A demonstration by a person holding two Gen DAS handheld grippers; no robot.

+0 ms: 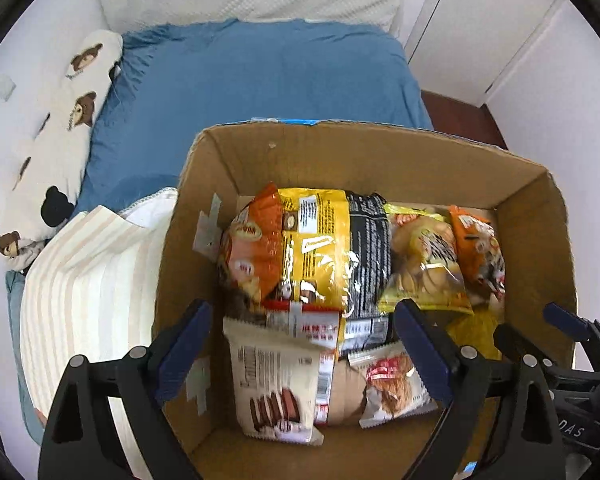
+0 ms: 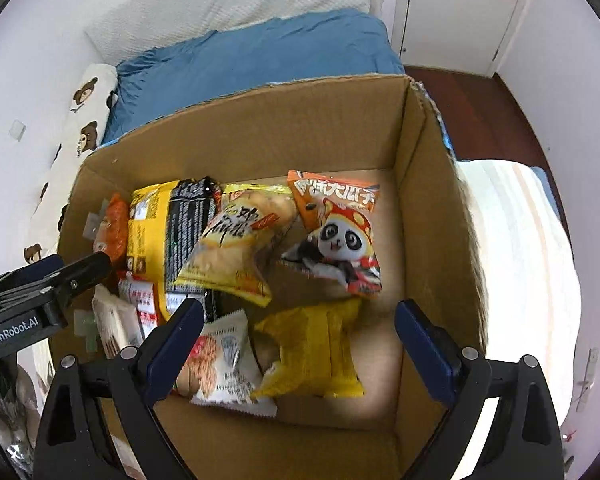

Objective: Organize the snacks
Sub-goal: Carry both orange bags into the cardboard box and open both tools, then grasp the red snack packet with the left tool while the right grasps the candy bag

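Both wrist cameras look steeply down from close above into the cardboard box (image 1: 380, 152) of snacks. The left view sits over its left side, the right view over its right; both share the blue bedspread (image 2: 260, 52) beyond.

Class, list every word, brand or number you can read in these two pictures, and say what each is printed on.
"GenRobot.AI": white letters on the left claw body.
"DAS": partial letters on the right claw body.
Snack packets in the cardboard box: Chinese print, too blurred to quote.
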